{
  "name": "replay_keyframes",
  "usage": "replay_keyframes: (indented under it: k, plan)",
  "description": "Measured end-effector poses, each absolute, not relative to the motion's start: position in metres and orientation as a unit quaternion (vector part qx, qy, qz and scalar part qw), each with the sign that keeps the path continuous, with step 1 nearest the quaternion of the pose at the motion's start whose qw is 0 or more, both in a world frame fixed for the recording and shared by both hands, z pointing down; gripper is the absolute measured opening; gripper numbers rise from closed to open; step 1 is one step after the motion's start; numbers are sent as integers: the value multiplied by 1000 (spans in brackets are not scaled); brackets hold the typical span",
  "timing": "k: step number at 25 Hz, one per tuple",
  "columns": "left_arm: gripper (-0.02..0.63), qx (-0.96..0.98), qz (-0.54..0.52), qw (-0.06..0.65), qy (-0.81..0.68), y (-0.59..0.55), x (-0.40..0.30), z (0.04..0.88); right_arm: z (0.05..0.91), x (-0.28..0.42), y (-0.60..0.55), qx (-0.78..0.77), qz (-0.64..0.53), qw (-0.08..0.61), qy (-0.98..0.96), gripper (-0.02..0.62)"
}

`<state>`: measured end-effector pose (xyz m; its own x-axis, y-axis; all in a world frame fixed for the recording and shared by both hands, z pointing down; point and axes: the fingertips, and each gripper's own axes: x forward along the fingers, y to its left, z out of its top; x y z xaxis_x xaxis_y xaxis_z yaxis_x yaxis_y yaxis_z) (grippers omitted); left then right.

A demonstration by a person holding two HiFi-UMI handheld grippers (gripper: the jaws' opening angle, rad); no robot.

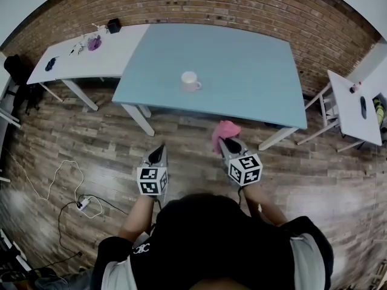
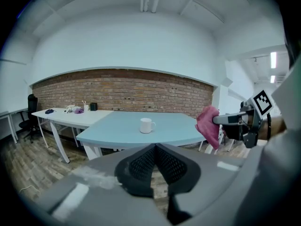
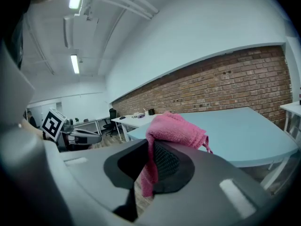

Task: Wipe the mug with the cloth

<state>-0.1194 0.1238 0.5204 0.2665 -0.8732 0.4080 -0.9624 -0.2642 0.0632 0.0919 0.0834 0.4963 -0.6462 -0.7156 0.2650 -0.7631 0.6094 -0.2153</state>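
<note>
**Operator:** Report the containers, left to right.

**Technician:** At far left, the white side worktop [image 1: 91,59] carries a small black box [image 1: 113,25] and a purple item [image 1: 94,43]; what the box holds cannot be told. The mug [image 1: 190,81] stands upright on the blue worktop [image 1: 254,71], left of centre and toward the front edge, with its handle to the right; its opening shows only white, and whether anything is in it cannot be told.

**Operator:** State of the tongs?

**Technician:** On the left tongs [image 2: 155,149] the jaws are together with nothing between them; they are held over the floor [image 1: 91,144], short of the blue worktop and well apart from the mug. The right tongs [image 3: 151,157] are clamped on the cloth [image 3: 175,128]; the cloth bunches above the jaws and a tail hangs down between them; it sits just before the worktop's front edge, apart from the mug.

**Operator:** Materials, textures, shapes?

**Technician:** Mug: white, glossy, cylindrical, with a loop handle. Cloth: pink, terry nap, crumpled. Pads [image 2: 141,163]: black and grid-textured, set in grey housings; each housing bears a cube of black-and-white square markers. Blue worktop: smooth, pale, on white legs. Floor: wood planks. Behind the worktops is a brick wall [image 1: 211,5] in red, coursed brick. At far right stands a second white worktop [image 1: 354,110].
</note>
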Motion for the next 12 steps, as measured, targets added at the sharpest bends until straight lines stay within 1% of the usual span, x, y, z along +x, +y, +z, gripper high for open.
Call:
replay_keyframes:
  k: [6,12]
  plan:
    - [6,777,144,167,-590,132,-133,523,501,79,94,414,155,91,-892,40]
    - [6,773,145,181,-590,138,-130,533,511,80,102,412,158,107,-891,40]
